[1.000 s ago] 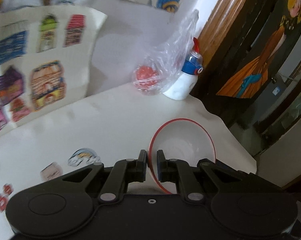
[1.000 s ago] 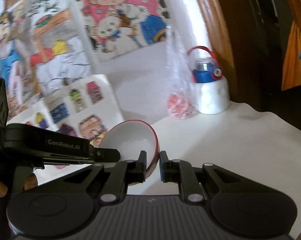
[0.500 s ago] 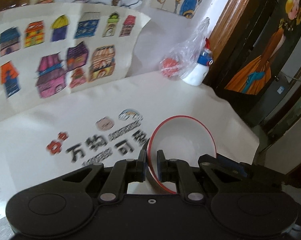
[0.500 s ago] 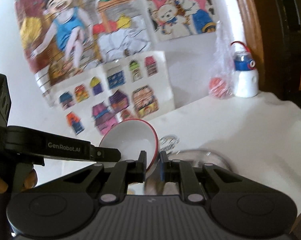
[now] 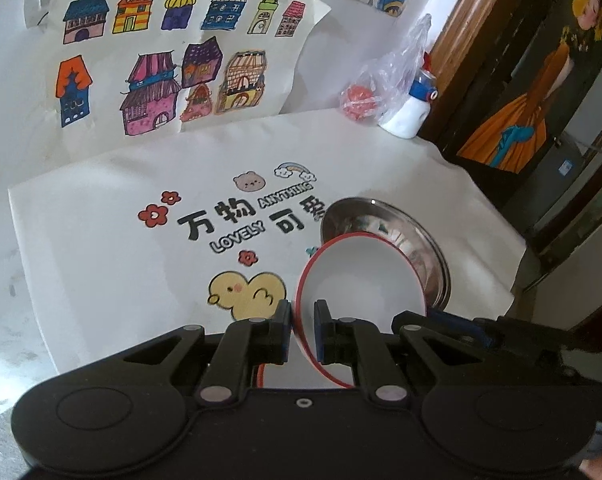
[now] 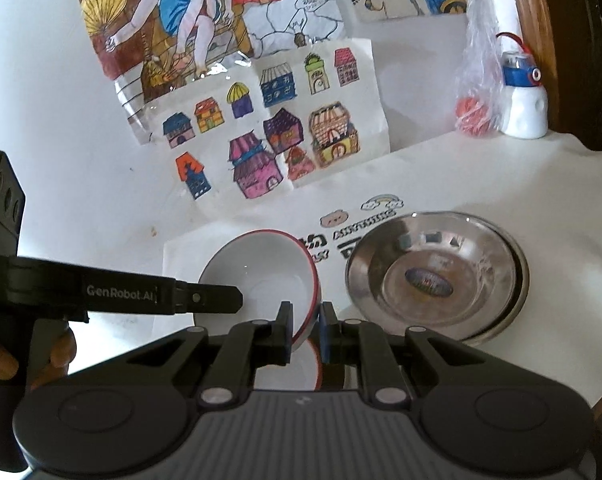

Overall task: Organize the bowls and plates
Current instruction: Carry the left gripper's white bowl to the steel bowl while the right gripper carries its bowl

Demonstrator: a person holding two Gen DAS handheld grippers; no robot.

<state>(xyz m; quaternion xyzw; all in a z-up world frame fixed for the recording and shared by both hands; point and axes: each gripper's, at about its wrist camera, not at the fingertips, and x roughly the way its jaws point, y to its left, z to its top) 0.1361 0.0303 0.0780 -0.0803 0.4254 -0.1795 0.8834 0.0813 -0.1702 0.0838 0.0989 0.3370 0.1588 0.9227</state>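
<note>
A white bowl with a red rim [image 5: 361, 276] hangs tilted above the table, held from both sides. My left gripper [image 5: 303, 316] is shut on its left rim. In the right wrist view my right gripper [image 6: 305, 316] is shut on the right rim of the same bowl [image 6: 261, 276], and the left gripper [image 6: 221, 299] reaches in from the left. Part of a second red-rimmed bowl [image 6: 289, 372] shows directly beneath. Stacked steel plates [image 6: 437, 276] lie on the table just right of the bowl, also behind it as the steel plates [image 5: 385, 224] in the left wrist view.
A white printed tablecloth [image 5: 141, 264] covers the table. At the back right corner stand a white bottle with a blue cap [image 6: 523, 108] and a plastic bag with something red [image 6: 473, 112]. Drawings hang on the wall [image 6: 261, 140]. The table edge runs on the right.
Both grippers, still holding the bowl, have pulled back and tipped downward. The printed tablecloth, the steel plates and the second bowl have come into view.
</note>
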